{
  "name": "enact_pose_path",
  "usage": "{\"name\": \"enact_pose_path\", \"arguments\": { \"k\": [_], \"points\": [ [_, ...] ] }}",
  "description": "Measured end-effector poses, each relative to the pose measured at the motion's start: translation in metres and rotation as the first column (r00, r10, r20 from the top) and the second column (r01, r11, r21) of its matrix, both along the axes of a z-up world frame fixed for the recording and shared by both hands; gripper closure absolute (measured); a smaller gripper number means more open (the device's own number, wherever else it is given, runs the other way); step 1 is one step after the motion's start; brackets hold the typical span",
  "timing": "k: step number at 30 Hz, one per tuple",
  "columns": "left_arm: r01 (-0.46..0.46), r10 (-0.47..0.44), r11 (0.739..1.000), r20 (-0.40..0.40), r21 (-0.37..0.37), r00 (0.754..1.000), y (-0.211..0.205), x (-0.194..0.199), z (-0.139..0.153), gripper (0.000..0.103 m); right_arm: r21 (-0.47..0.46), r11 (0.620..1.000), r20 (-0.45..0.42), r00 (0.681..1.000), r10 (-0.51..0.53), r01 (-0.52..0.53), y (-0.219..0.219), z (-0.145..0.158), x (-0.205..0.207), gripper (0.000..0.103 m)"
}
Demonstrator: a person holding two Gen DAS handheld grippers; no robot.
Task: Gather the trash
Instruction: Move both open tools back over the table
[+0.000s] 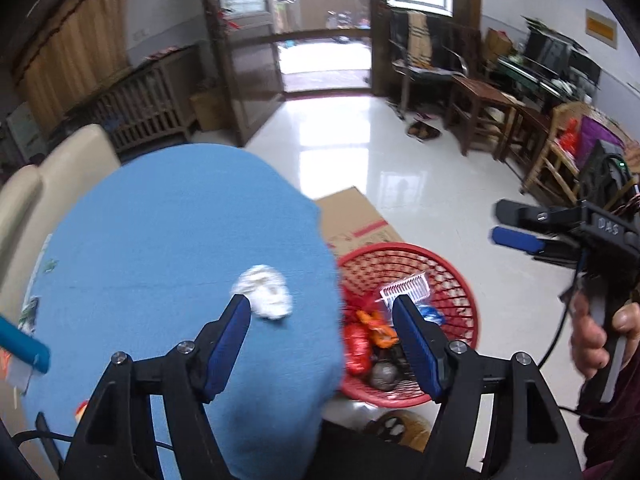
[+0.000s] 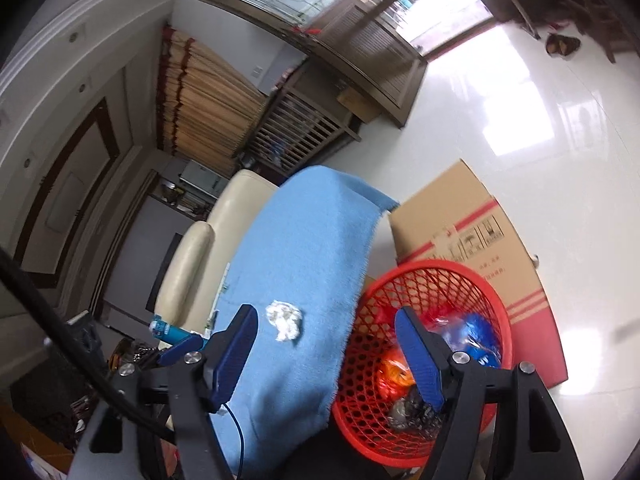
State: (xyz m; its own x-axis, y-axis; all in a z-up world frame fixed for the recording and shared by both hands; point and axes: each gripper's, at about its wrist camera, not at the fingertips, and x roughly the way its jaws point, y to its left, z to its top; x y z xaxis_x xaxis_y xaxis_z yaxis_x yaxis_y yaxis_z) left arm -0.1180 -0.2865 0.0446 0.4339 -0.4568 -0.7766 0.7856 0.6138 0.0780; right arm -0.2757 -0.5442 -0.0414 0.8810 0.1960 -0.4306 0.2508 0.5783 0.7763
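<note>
Crumpled white tissue paper (image 1: 266,291) is seen lying on a blue cloth-covered surface (image 1: 160,240), not far from the cloth's edge nearest the basket. Just beside that edge, on the glossy white floor (image 1: 420,168), a red plastic mesh basket (image 1: 456,280) is placed, and several pieces of trash are held in it: orange and red wrappers (image 1: 368,336), a blue packet (image 2: 476,332), a clear ribbed plastic tray (image 1: 404,288) and a dark crumpled lump (image 1: 382,374). A brown cardboard box with red stripes (image 2: 460,216) is set behind the basket, touching or nearly touching its rim.

The left gripper (image 1: 322,312) is held with its blue-padded jaws spread apart and nothing between them; one finger is seen over the cloth just beside the tissue, the other over the basket. The right gripper (image 2: 326,322) is likewise parted and empty, straddling the cloth edge and the basket. In the left wrist view, the right gripper is shown off to the side above the floor, its handle grasped by a hand (image 1: 596,336).

A cream padded chair back (image 2: 224,224) is visible behind the cloth.
</note>
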Motion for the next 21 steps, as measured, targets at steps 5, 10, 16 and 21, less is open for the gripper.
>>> {"name": "enact_pose_path", "arguments": {
  "k": [5,10,16,21],
  "points": [
    [-0.127,0.127,0.992,0.056,0.003,0.990,0.052,0.013,0.005,0.027,-0.026,0.999,0.018,0.999,0.028,-0.027,0.012,0.010,0.006,0.029],
    [-0.277,0.276,0.961,0.059,-0.005,0.959,0.112,0.030,0.003,0.027,-0.039,0.996,0.003,0.996,0.085,-0.085,0.032,0.011,0.024,0.029],
    [-0.441,0.440,0.898,0.069,-0.002,0.895,0.188,0.045,-0.007,0.027,-0.060,0.985,-0.032,0.987,0.159,-0.161,0.061,0.007,0.048,0.029],
    [-0.570,0.570,0.821,0.016,-0.008,0.821,0.253,0.056,-0.025,0.027,-0.072,0.975,-0.062,0.976,0.208,-0.212,0.085,0.007,0.067,0.029]
  ]
}}
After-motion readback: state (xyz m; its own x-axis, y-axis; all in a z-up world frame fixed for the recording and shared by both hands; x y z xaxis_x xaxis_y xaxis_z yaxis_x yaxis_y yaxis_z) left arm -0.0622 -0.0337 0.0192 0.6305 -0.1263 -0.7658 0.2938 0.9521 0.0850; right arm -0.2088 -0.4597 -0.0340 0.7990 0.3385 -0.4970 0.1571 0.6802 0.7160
